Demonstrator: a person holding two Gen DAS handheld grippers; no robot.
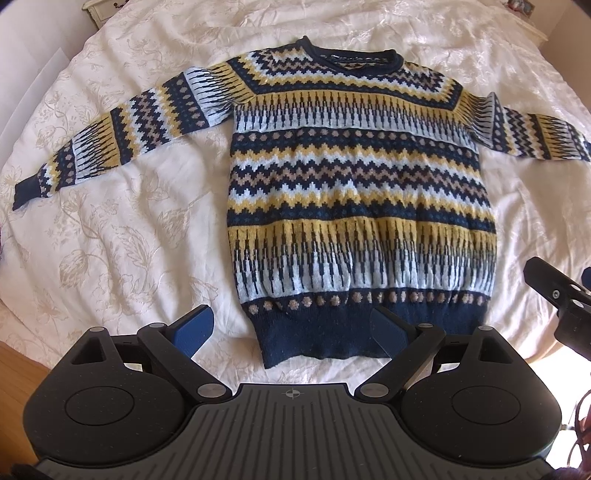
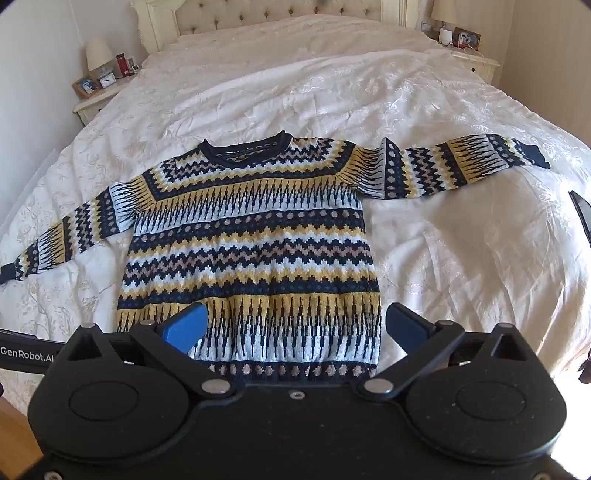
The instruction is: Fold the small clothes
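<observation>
The left gripper (image 1: 291,328) is spread wide and holds nothing. It hangs just over the dark bottom band of the sweater (image 1: 354,177), at its left corner. The right gripper (image 2: 295,326) is spread wide too, with nothing in it, over the lower part of the sweater near its right side. The sweater lies flat on the bed (image 2: 461,258), front up, with both sleeves stretched out to the sides. It has blue, yellow and white zigzag stripes. The neck points to the headboard (image 2: 277,14).
</observation>
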